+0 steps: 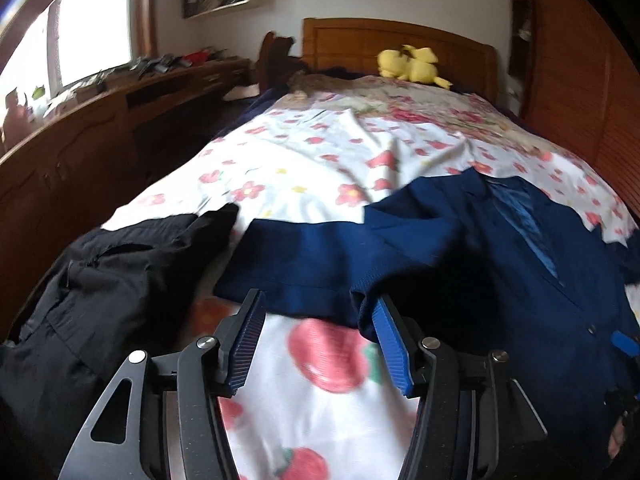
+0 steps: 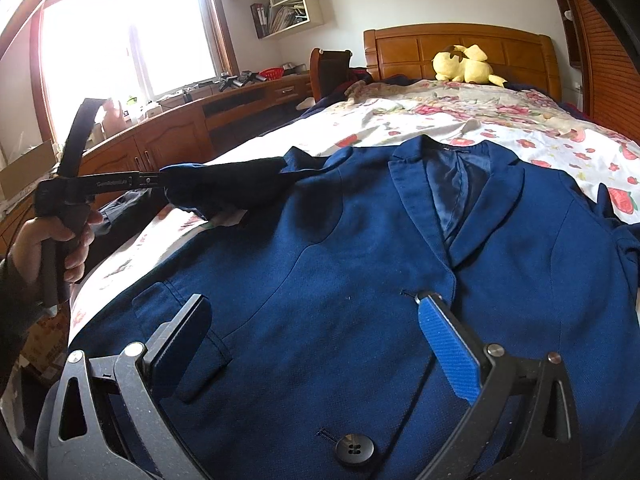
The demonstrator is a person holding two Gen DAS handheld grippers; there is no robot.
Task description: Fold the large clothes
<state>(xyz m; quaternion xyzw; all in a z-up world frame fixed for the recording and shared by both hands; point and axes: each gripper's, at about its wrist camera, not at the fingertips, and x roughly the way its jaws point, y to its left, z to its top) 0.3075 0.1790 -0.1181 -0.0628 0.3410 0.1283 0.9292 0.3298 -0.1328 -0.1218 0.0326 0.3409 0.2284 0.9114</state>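
Note:
A navy blue blazer [image 2: 360,264] lies face up on the flowered bed sheet [image 2: 440,120], collar toward the headboard. It also shows in the left wrist view [image 1: 460,248]. My right gripper [image 2: 316,308] hovers open over the blazer's front, near its pocket flap and a black button [image 2: 354,451]. My left gripper [image 1: 318,312] has its jaws apart over the sheet, with the sleeve's cuff [image 1: 368,304] draped over its right finger. In the right wrist view the left gripper [image 2: 160,180] reaches the sleeve [image 2: 228,188], which is lifted off the bed.
A black garment [image 1: 100,280] lies bunched at the bed's left edge. A yellow plush toy [image 2: 466,65] sits by the wooden headboard [image 2: 452,46]. A long wooden desk [image 2: 180,128] runs under the window at left. A slatted wooden wardrobe [image 2: 600,60] stands at right.

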